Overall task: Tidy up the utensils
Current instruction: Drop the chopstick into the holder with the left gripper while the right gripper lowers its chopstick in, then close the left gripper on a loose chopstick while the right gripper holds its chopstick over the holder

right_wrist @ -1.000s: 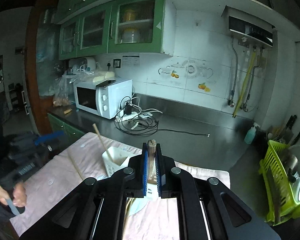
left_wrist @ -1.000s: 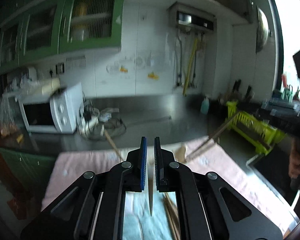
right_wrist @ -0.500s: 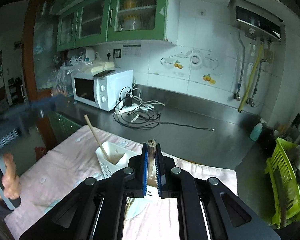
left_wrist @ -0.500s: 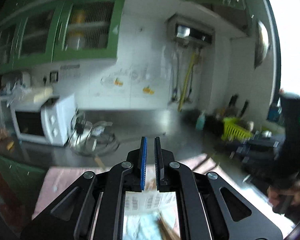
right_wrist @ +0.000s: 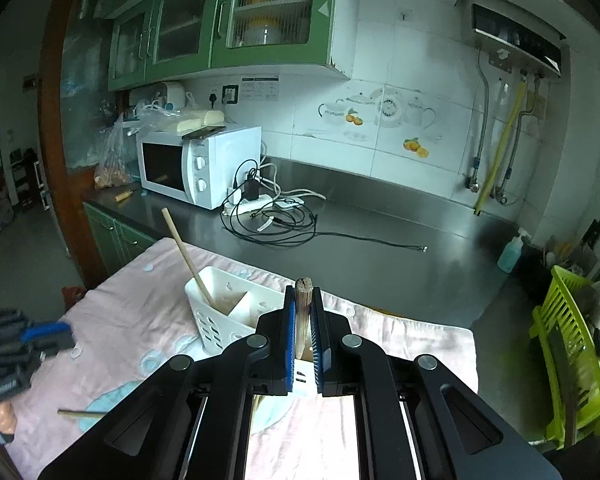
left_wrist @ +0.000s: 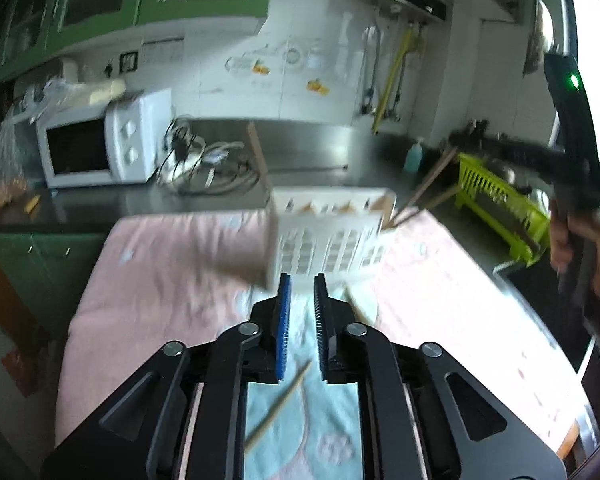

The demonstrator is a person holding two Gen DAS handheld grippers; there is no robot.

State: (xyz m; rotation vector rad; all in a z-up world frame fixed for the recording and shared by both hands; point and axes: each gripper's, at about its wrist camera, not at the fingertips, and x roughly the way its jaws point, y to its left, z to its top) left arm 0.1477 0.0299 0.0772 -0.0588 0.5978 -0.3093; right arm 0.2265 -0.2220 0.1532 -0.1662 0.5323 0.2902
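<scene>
Above the white slotted plastic caddy (right_wrist: 228, 312), right gripper (right_wrist: 302, 332) clamps 1 wooden handle (right_wrist: 302, 300); left gripper (left_wrist: 300, 320) opens empty; next, lower it into a compartment.

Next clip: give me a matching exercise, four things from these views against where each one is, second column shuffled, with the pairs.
Things:
1. wooden handle
2. loose chopstick
3. microwave
4. dish rack

Places:
A. on the steel counter beside the tangled cables
B. lying flat on the light blue cloth
C. clamped in the right gripper
D. at the right end of the counter, lime green

Pairs: 1-C, 2-B, 3-A, 4-D
</scene>
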